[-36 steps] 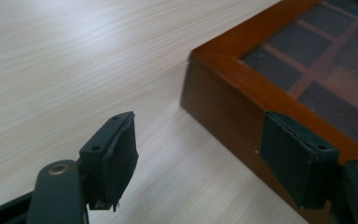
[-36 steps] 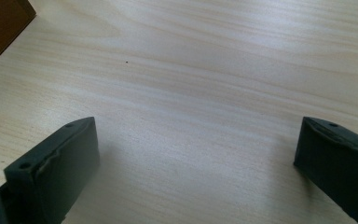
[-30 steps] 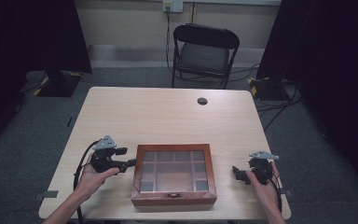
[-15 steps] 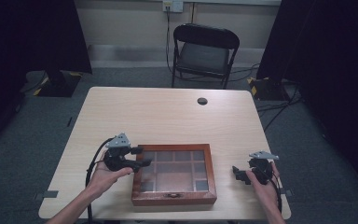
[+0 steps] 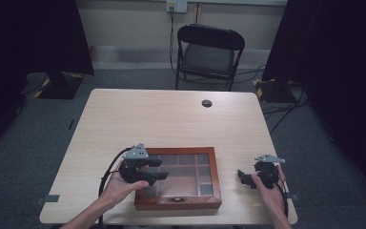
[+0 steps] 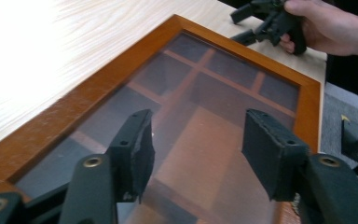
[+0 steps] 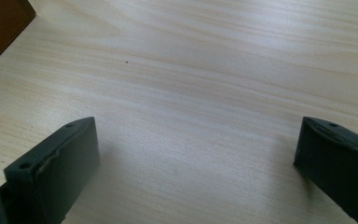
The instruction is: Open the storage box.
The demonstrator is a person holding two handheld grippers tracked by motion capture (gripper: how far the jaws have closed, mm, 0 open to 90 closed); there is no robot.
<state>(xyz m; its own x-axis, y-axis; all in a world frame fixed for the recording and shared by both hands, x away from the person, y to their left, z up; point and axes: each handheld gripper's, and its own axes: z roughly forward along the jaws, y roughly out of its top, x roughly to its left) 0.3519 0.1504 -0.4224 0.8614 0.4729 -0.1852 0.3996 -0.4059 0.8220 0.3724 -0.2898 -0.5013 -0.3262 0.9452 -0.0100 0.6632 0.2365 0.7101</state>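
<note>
A brown wooden box [image 5: 178,199] with a glass lid and inner compartments lies shut near the table's front edge. Over its left part hovers my left gripper [image 5: 164,169], open, its jaws above the glass pane [image 6: 205,98] with nothing between them. To the right of the box, my right gripper [image 5: 241,177] rests low over bare tabletop [image 7: 191,93], jaws wide open and empty. A corner of the box [image 7: 0,23] shows at the upper left of the right gripper view. The right hand with its gripper [image 6: 261,18] appears far off in the left gripper view.
The light wooden table [image 5: 171,119] has a round cable hole [image 5: 207,103] near its far edge. A black folding chair [image 5: 208,52] stands behind the table. Dark curtains hang at both sides.
My left gripper moved right from the table beside the box to above the box's glass lid. The right gripper stayed in place.
</note>
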